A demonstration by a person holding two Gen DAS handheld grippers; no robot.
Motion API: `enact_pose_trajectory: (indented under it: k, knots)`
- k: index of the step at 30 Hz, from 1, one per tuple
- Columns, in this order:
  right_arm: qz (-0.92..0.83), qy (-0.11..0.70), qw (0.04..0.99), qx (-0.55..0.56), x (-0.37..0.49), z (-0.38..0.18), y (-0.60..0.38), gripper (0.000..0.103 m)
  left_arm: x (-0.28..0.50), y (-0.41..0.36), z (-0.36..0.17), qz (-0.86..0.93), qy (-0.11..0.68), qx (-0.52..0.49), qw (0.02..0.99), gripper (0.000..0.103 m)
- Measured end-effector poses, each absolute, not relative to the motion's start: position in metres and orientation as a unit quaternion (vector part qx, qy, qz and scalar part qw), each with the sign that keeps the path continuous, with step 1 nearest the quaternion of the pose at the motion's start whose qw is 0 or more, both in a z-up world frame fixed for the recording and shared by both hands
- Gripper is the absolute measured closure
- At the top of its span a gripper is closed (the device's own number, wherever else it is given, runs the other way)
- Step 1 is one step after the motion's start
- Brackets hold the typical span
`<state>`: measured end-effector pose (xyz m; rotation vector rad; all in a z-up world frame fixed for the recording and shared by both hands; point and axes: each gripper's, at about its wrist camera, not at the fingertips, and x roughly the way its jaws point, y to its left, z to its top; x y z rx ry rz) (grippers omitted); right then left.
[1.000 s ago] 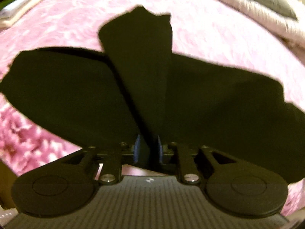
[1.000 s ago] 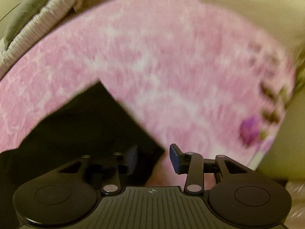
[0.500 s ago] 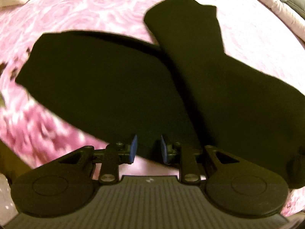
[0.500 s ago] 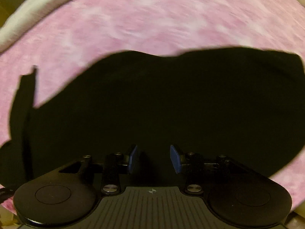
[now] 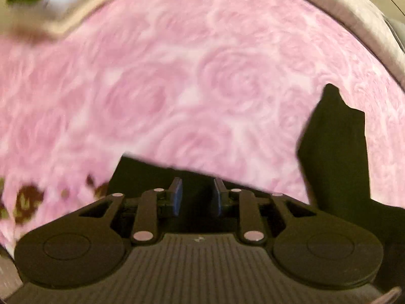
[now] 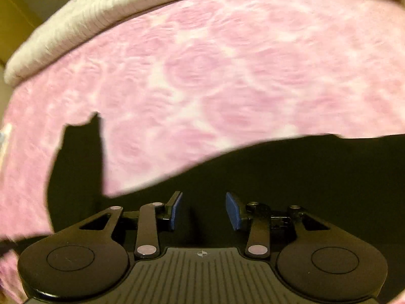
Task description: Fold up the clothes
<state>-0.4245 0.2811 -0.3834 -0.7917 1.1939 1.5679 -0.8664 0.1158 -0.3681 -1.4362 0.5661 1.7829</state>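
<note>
Both sets of jaws stand apart with nothing between their blue pads.

Left wrist view: the left gripper (image 5: 196, 197) has a moderate gap between its two blue-faced fingers (image 5: 176, 197), and it grips nothing. Just beyond and beneath the fingertips lies the near edge of a black garment (image 5: 336, 162), a flat, matte, dark cloth spread on a pink blanket (image 5: 192, 81). A straight edge of the cloth runs slantwise across the bottom of the frame. To the right, a narrow strip of the same cloth stretches away from the camera and ends in a ragged, notched tip. The blanket looks plush, printed with pale swirling rose shapes; the picture is blurred. Only this view shows a smeared stack of folded cloth (image 5: 50, 2) in the top left corner, green, white and tan, and some dark brown and green blotches of print (image 5: 25, 202) at the blanket's lower left.

Right wrist view: the right gripper (image 6: 204, 210) is spread wider than the left, blue pads (image 6: 233, 210) well apart, holding nothing. The garment (image 6: 303, 172) fills the lower right as a broad black sheet with a curved upper edge, lying under the fingers. The narrow strip appears here on the left. Only this view shows a thick cream quilted cover (image 6: 76, 25), ribbed in texture, bordering the blanket (image 6: 202, 71) along its far side.
</note>
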Motion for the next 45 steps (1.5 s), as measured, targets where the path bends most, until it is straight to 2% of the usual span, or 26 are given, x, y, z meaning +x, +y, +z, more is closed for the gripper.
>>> enact_pose_trajectory:
  k: [5, 9, 11, 12, 13, 15, 19, 20, 22, 23, 25, 29, 36, 40, 42, 45]
  knots:
    - [0.65, 0.598, 0.399, -0.247, -0.465, -0.425, 0.317, 0.061, -0.873, 0.086, -0.377, 0.671, 0.201, -0.609, 0.372, 0.082]
    - [0.637, 0.647, 0.36, -0.216, -0.501, -0.46, 0.342, 0.061, -0.881, 0.068, -0.377, 0.667, 0.159, -0.631, 0.363, 0.082]
    - [0.643, 0.646, 0.346, -0.22, -0.517, -0.463, 0.344, 0.061, -0.888, 0.063, -0.377, 0.667, 0.137, -0.638, 0.36, 0.082]
    - [0.647, 0.646, 0.34, -0.223, -0.525, -0.465, 0.346, 0.078, -0.891, 0.061, -0.376, 0.668, 0.126, -0.639, 0.359, 0.082]
    - [0.672, 0.617, 0.334, -0.236, -0.537, -0.455, 0.342, 0.101, -0.895, 0.058, -0.374, 0.67, 0.115, -0.64, 0.359, 0.082]
    - [0.722, 0.553, 0.322, -0.265, -0.563, -0.433, 0.333, 0.102, -0.902, 0.052, -0.368, 0.678, 0.104, -0.635, 0.355, 0.082]
    - [0.842, 0.398, 0.222, -0.29, -0.633, -0.36, 0.274, 0.102, -0.91, 0.032, -0.358, 0.682, 0.076, -0.636, 0.353, 0.082]
    - [0.85, 0.391, 0.186, -0.3, -0.648, -0.353, 0.256, 0.102, -0.912, 0.027, -0.356, 0.683, 0.069, -0.636, 0.353, 0.082]
    - [0.852, 0.383, 0.124, -0.333, -0.674, -0.346, 0.222, 0.098, -0.916, 0.017, -0.351, 0.683, 0.054, -0.637, 0.352, 0.082]
    - [0.848, 0.372, 0.124, -0.356, -0.682, -0.348, 0.206, 0.092, -0.918, 0.012, -0.349, 0.684, 0.047, -0.638, 0.352, 0.082]
    - [0.839, 0.347, 0.126, -0.4, -0.696, -0.353, 0.174, 0.059, -0.922, 0.002, -0.345, 0.684, 0.033, -0.638, 0.352, 0.082]
    - [0.769, 0.49, 0.199, -0.359, -0.632, -0.376, 0.166, 0.057, -0.927, -0.014, -0.338, 0.681, 0.008, -0.64, 0.355, 0.079]
    - [0.585, 0.704, 0.311, -0.254, -0.518, -0.416, 0.154, 0.057, -0.92, 0.007, -0.367, 0.651, -0.038, -0.66, 0.374, 0.077]
    - [0.452, 0.795, 0.361, -0.181, -0.453, -0.439, 0.147, 0.057, -0.927, 0.012, -0.384, 0.651, -0.073, -0.669, 0.352, 0.076]
    - [0.393, 0.837, 0.364, -0.108, -0.433, -0.45, 0.129, 0.057, -0.931, 0.014, -0.392, 0.651, -0.085, -0.672, 0.343, 0.074]
    - [0.353, 0.861, 0.363, -0.049, -0.424, -0.464, 0.115, 0.057, -0.935, 0.017, -0.401, 0.65, -0.104, -0.675, 0.333, 0.074]
